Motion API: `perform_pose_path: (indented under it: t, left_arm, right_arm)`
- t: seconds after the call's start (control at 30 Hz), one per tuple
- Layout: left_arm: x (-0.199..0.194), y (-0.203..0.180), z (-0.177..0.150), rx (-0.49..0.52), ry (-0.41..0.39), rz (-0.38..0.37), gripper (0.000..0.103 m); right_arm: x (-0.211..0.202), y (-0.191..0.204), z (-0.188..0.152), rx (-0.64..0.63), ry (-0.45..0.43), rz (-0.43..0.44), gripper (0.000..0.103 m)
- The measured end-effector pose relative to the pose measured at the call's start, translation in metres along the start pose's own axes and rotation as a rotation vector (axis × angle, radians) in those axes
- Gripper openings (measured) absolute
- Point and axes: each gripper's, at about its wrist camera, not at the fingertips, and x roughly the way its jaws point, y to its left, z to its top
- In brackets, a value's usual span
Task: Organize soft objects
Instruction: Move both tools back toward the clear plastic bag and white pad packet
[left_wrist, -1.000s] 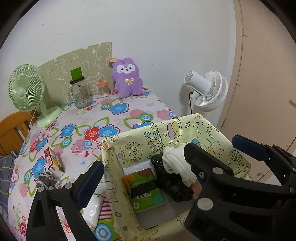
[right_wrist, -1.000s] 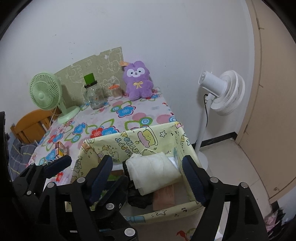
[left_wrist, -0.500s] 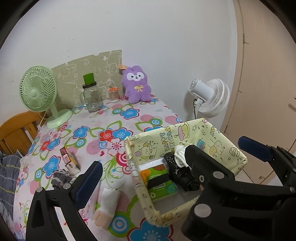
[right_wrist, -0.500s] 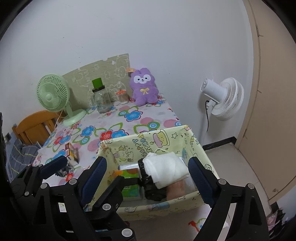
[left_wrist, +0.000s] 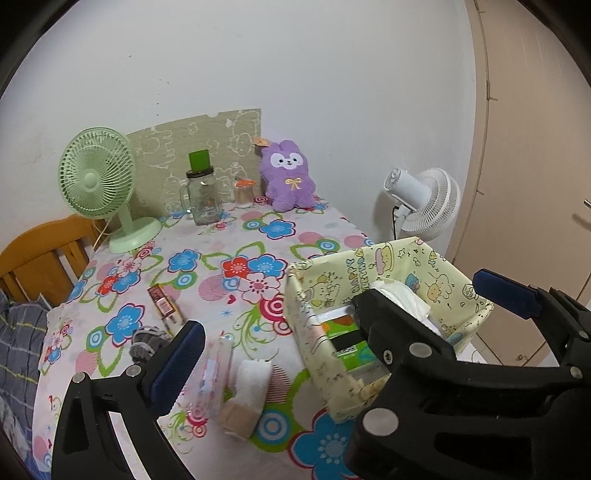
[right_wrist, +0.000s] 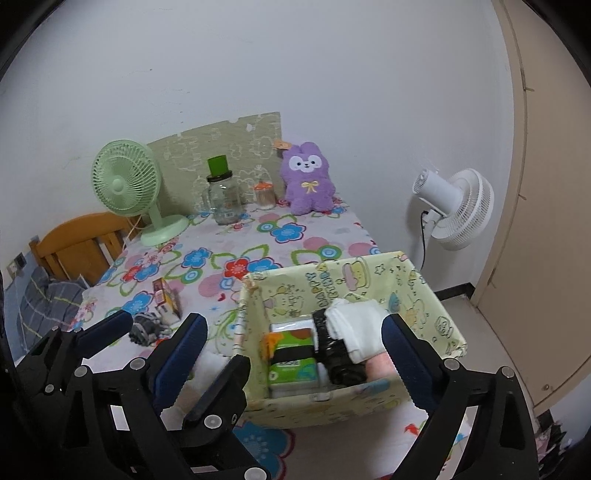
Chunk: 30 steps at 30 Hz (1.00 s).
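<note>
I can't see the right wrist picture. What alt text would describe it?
A yellow cartoon-print box at the edge of a flowered table holds a white cloth, a black bundle and a green tissue pack; the right gripper, jaws opening, frames it empty. Behind stand a purple plush and green fan.

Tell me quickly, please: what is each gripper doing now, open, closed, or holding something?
Left gripper: open, holding nothing.
Right gripper: jaws opening, holding nothing, above the yellow box.
</note>
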Motion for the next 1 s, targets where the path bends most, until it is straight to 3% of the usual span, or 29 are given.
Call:
perform_pose_path:
  t: [0.3,1.0]
  left_arm:
    - [-0.017,0.021,-0.009,0.011,-0.026,0.034,0.103]
    - [-0.036,0.061,-0.029,-0.027,-0.059,0.035,0.103]
  right_arm:
    - [-0.007,0.026,-0.008,0.004,-0.009,0.02,0.098]
    - [-0.013,0.072,-0.021,-0.011,-0.025,0.021,0.098]
